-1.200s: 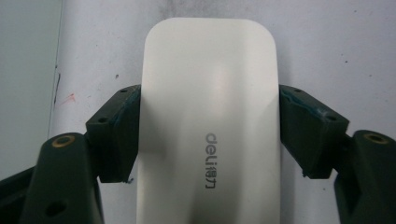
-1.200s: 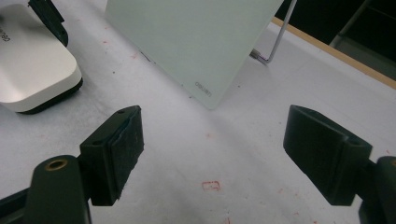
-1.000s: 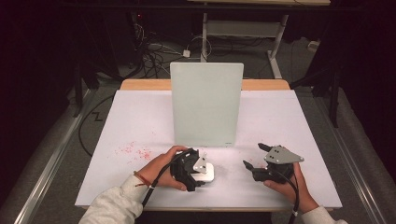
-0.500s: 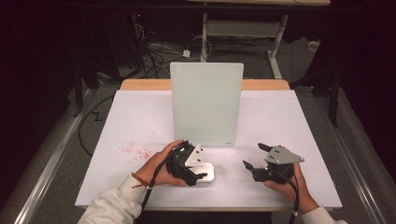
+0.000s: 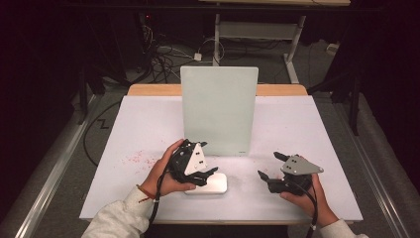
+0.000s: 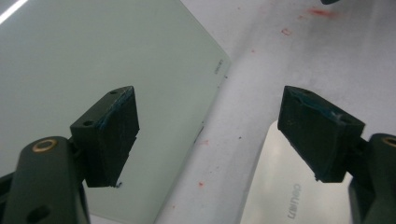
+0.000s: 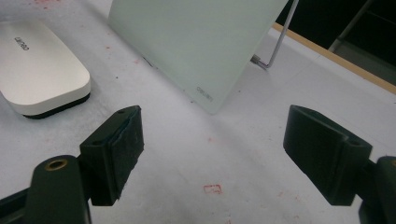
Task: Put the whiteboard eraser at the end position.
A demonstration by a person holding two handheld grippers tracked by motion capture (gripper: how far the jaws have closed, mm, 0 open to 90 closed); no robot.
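Observation:
A pale green glass board (image 5: 219, 110) stands upright on a wire stand at the middle of the white table (image 5: 143, 124). In front of it lies a white eraser block (image 5: 214, 184). My left gripper (image 5: 205, 160) hovers just above and left of the eraser, open, with nothing between its jaws. In the left gripper view the board (image 6: 88, 65) is on the left and the eraser (image 6: 280, 191) sits at the lower right, under the open left gripper (image 6: 210, 135). My right gripper (image 5: 269, 165) rests open near the front right. Its view shows the eraser (image 7: 37, 70), the board (image 7: 196, 42) and the empty right gripper (image 7: 212, 154).
Faint red marker smudges (image 5: 136, 158) speckle the table left of the eraser, and a small red mark (image 7: 212, 189) lies ahead of my right jaws. The board's wire stand (image 7: 278, 39) props it from behind. A wooden edge (image 5: 153, 89) runs along the table's far side.
My left gripper has drawn up and back from the eraser, which stays flat on the table. The right gripper has not moved.

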